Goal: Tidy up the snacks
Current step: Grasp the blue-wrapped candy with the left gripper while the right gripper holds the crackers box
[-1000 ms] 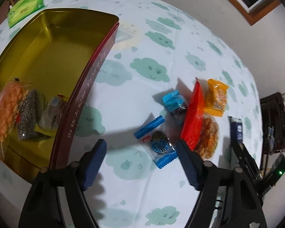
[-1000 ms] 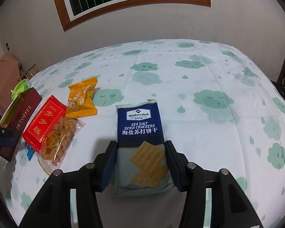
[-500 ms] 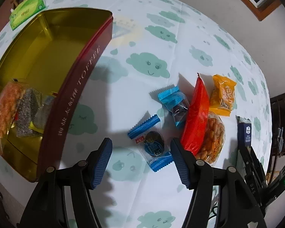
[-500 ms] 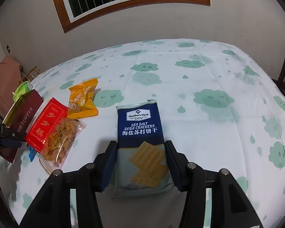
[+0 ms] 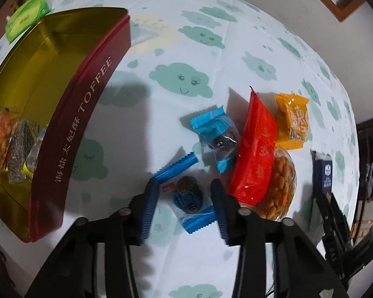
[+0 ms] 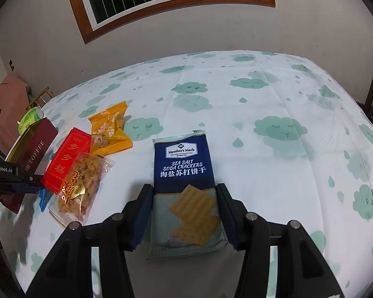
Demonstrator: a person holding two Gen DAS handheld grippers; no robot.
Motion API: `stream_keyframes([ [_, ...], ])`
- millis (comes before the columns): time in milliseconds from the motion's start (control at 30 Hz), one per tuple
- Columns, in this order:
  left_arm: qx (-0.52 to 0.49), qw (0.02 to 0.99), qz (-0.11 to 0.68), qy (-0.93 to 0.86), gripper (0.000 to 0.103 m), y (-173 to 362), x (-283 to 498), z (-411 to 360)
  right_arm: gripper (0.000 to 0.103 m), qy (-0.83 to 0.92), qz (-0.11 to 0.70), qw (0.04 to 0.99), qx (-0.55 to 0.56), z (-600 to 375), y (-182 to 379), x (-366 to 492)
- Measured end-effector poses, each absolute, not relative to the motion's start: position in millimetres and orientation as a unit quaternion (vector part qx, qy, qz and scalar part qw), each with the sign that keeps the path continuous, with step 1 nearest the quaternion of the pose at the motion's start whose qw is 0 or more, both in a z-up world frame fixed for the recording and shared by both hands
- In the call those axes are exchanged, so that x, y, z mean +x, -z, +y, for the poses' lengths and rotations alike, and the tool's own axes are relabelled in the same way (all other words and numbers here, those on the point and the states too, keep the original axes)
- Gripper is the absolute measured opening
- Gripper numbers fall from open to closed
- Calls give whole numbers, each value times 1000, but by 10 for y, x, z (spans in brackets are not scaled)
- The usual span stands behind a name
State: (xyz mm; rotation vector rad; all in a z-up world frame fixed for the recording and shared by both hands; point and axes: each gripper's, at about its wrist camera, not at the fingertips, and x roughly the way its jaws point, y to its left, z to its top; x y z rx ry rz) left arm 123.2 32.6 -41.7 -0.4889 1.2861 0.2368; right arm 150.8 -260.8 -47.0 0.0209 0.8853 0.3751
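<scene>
Across the worktop (image 6: 273, 94) lies a smooth white cloth printed with green clouds and drops. One rectangular metal tin (image 5: 69, 114), dark red outside and gold inside, stands open at the left of the left wrist view; three wrapped snacks (image 5: 12, 144) lie in its near end. One flat dark-blue cracker packet (image 6: 184, 188), glossy and rectangular, lies lengthwise between the right tongs (image 6: 184, 213); both pads sit just beside its long edges, and whether they press on it cannot be told. One red foil pouch (image 5: 256, 154) leans over one clear bag of fried nuts (image 5: 281, 186), with one orange crimped packet (image 5: 293, 121) just beyond. Two small blue wrappers with serrated ends follow: the farther blue wrapper (image 5: 216, 134) lies near the red pouch, and the nearer blue wrapper (image 5: 186, 193), holding a dark round sweet, lies between the ribbed blue pads (image 5: 149, 211) of the left tongs (image 5: 184, 201). These jaws have just been closing around it; the left pad touches the wrapper's upper crimped end, the right pad meets its lower end, and the wrapper rests on the cloth. One green packet (image 5: 27, 19) lies beyond the tin's far corner.
</scene>
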Motion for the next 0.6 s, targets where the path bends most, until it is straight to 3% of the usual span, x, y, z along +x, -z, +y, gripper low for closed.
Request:
stream_keyframes([
  [233,-212,773,593,-74,28,415,1136,357,53,-180,426,887,10,-2606,470,1508],
  [600,-160,787,595,-36,24,370,973,318,53,-180,426,887,10,-2602,473,1508],
])
